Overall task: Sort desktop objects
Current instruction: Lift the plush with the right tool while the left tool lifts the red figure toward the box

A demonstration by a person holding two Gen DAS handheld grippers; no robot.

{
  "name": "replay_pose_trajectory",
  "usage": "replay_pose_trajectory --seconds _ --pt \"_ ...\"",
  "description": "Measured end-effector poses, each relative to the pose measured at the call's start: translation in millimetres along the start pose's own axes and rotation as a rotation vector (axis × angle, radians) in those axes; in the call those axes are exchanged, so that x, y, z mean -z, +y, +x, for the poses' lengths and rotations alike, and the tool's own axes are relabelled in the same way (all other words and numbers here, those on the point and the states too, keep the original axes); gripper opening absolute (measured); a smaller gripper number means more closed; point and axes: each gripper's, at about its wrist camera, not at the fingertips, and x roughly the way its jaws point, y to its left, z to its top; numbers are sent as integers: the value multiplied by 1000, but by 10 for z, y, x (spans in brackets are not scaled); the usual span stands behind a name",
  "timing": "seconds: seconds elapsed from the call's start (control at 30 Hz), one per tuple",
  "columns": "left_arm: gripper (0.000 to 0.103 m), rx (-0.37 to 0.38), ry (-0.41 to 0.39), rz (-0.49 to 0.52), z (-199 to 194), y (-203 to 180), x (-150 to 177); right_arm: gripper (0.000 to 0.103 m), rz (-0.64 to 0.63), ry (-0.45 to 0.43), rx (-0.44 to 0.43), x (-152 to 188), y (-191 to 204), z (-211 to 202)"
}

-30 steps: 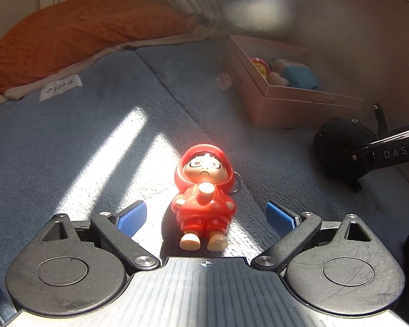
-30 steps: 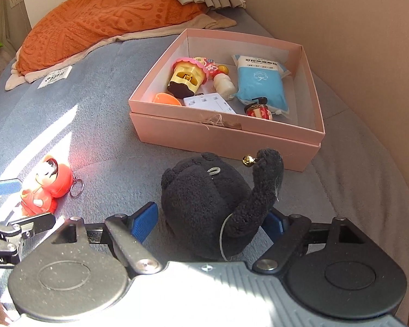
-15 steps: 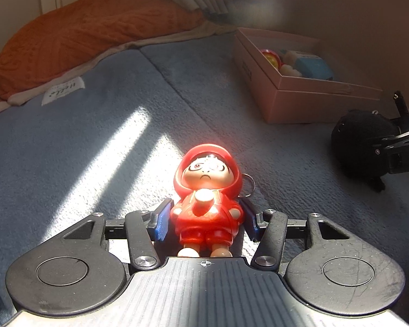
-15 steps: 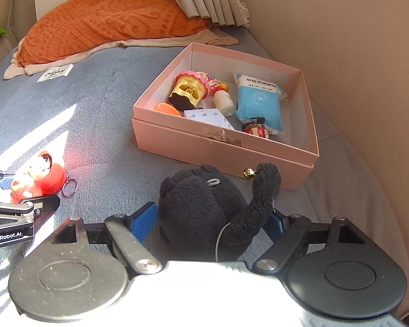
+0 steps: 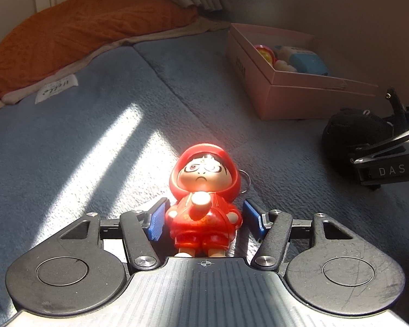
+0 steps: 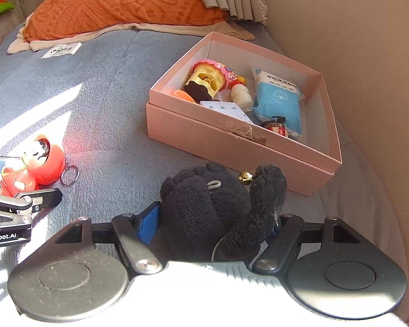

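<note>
Showing box [image 6: 242,147] contents fully: right view; left view: partial

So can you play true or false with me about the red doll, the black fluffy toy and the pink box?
1. The red hooded doll lies between the left gripper fingers. True.
2. The black plush toy is already inside the pink box. False: it sits on the blue blanket in front of the box, between the right gripper fingers.
3. The pink box is empty. False: it holds a blue packet and small toys.
4. The doll has a metal ring by its head. True.
5. An orange pillow lies at the far end. True.
</note>
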Motion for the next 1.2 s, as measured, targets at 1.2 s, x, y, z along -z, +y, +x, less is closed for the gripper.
replay_pose_trajectory --seconds 1.2 --pt "85 82 -262 192 -384 -1072 -1769 66 285 -287 -22 -8 -1703 -1601"
